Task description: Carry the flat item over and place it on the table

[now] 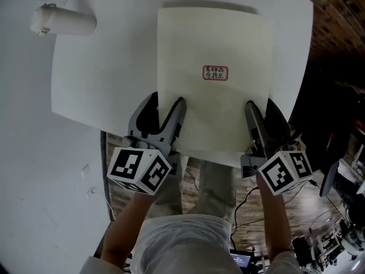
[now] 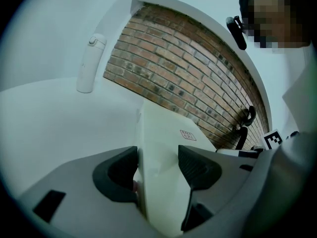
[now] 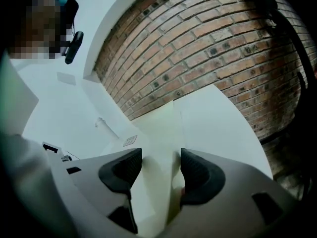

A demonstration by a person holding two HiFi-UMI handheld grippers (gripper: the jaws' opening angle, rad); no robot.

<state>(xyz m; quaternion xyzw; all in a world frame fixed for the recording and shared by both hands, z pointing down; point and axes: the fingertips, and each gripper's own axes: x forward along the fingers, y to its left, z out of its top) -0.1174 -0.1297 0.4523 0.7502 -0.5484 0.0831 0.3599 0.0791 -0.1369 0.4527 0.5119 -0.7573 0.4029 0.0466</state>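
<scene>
Table (image 1: 34,141), sheet (image 1: 214,107) in left tool (image 1: 165,104), right tool (image 1: 260,106)

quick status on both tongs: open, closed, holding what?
Left tongs: closed on the near edge of the cream sheet.
Right tongs: closed on the same sheet's near edge.

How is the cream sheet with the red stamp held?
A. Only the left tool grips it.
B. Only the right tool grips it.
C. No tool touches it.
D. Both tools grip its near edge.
D: the left tool and the right tool each hold the near edge of the cream sheet between their jaws.
</scene>
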